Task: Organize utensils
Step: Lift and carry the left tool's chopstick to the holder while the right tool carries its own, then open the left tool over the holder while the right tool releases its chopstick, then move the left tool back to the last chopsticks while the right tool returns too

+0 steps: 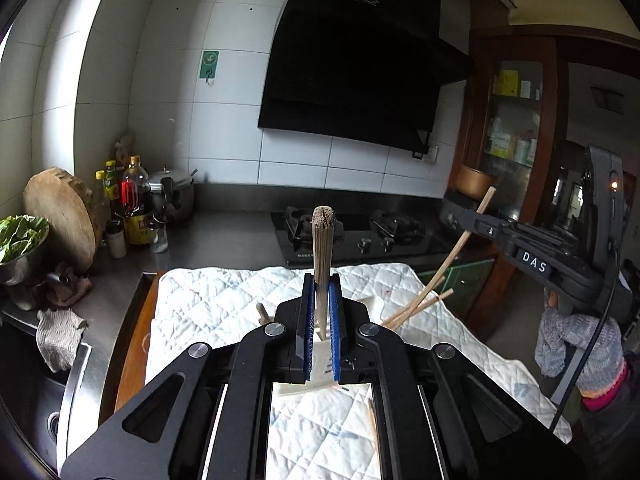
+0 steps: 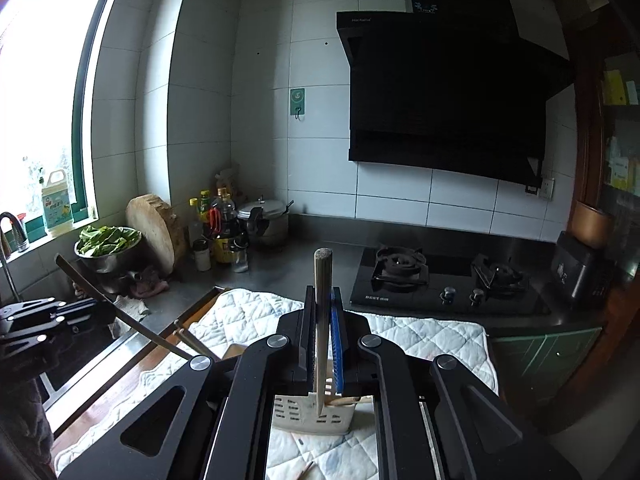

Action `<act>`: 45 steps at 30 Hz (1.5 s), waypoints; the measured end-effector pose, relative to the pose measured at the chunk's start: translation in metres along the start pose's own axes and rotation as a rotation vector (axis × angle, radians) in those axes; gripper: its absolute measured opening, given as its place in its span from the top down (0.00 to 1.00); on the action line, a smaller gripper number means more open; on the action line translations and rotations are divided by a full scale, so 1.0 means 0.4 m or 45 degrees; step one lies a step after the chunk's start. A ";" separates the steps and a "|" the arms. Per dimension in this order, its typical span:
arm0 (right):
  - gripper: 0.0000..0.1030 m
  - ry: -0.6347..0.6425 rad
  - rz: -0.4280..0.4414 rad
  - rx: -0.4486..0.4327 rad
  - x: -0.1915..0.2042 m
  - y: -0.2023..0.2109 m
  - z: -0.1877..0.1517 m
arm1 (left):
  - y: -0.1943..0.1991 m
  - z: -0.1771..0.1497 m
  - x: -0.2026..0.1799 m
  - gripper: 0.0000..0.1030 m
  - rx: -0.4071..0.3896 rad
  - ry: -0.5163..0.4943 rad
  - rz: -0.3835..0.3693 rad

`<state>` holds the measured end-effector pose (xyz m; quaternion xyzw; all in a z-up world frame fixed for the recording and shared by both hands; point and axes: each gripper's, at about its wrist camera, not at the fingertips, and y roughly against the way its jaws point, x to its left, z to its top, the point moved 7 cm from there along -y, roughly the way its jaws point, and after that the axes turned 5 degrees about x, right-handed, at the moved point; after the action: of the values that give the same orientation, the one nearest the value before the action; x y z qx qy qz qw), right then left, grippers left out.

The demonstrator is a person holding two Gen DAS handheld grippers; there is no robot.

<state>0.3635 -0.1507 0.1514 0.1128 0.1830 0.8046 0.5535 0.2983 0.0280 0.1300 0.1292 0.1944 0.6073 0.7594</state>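
Both the left gripper (image 1: 322, 304) and right gripper (image 2: 323, 320) pinched upright chopsticks (image 1: 322, 256) over what looked like a slotted holder (image 2: 308, 416).

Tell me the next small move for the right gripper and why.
Probably lower the right gripper a little and then open it. It is shut on a pale wooden chopstick held upright, whose lower tip hangs at the mouth of the cream slotted plastic utensil holder on the white quilted cloth; other chopsticks already lean inside.
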 end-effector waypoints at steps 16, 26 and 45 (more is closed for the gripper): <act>0.93 0.000 -0.016 0.139 -0.028 -0.203 -0.068 | -0.194 -0.040 0.078 0.94 0.167 0.057 0.058; 0.91 0.005 -0.019 0.188 -0.023 -0.228 -0.103 | -0.219 -0.061 0.091 0.93 0.201 0.085 0.028; 0.76 -0.005 0.084 0.287 0.065 0.021 -0.327 | 0.006 -0.140 0.059 0.65 0.108 0.086 0.024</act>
<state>0.2965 -0.1513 0.0356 0.1818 0.2675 0.7966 0.5107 0.2753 0.0491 0.0777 0.1423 0.2443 0.6096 0.7406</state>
